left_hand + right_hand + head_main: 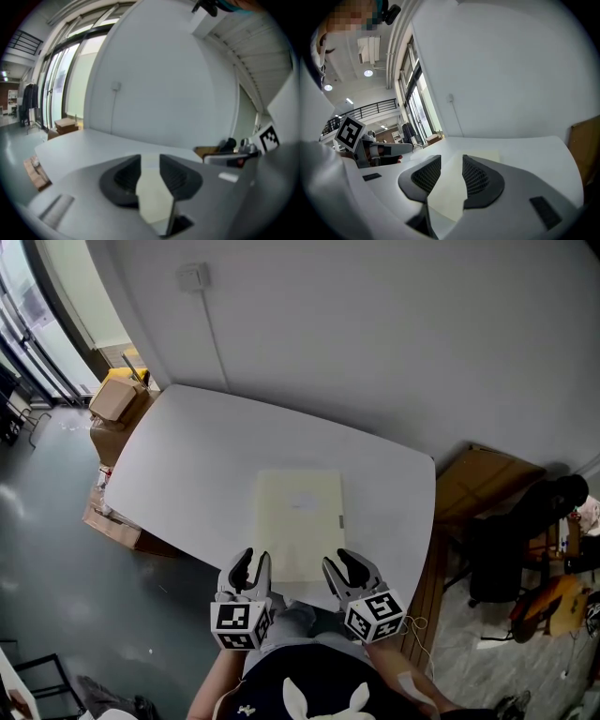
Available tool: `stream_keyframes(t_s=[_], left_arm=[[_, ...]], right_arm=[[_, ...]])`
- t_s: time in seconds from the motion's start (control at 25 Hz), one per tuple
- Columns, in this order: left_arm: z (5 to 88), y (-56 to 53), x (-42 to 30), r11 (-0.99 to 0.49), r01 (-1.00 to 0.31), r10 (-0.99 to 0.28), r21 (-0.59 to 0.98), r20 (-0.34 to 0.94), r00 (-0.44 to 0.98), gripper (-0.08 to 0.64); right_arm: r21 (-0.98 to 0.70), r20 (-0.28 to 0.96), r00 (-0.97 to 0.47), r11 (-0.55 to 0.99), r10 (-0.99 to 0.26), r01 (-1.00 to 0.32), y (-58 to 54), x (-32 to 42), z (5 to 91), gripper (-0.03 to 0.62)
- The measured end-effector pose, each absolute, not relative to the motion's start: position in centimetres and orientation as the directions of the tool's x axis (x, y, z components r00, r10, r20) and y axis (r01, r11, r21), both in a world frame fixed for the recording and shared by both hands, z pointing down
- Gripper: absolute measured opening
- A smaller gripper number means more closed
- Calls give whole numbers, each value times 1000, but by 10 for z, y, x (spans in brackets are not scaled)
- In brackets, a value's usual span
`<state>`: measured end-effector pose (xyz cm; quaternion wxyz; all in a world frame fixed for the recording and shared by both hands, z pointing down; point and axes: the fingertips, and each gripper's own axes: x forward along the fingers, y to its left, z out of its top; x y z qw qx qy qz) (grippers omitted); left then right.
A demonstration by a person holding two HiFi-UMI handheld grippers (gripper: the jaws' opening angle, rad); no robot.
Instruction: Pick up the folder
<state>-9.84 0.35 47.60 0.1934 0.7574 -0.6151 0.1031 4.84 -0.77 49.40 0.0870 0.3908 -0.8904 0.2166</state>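
The left gripper (251, 563) is hovering at the 7 o'clock corner of the pale folder (300, 521), fingers slightly spread, pinching nothing. The folder is lying flat on the white table (187, 465). The right gripper (339, 563) is hovering at its 5 o'clock corner, fingers spread, empty.

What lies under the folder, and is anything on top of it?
The folder lies flat on the white table, which shows beside and beyond it. Nothing rests on top. Anything beneath it is covered and cannot be seen.
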Motion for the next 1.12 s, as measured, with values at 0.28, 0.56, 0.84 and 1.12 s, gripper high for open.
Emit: stream_keyframes(t_s=[0.28, 0.56, 0.84, 1.12], left_arm=[[487, -22, -106, -183, -969, -876, 164, 421, 237, 141], [499, -47, -110, -215, -962, -849, 170, 454, 270, 166], [517, -69, -114, -221, -956, -821, 191, 493, 288, 207], [543, -83, -119, -221, -948, -777, 228, 546, 312, 236]], right_arm=[[-313, 358, -656, 577, -665, -755, -31, 44, 507, 136], [-303, 392, -631, 553, -670, -776, -54, 43, 520, 166], [-288, 432, -593, 519, -679, -804, -75, 47, 537, 205], [-284, 482, -559, 483, -675, -828, -93, 52, 560, 236]])
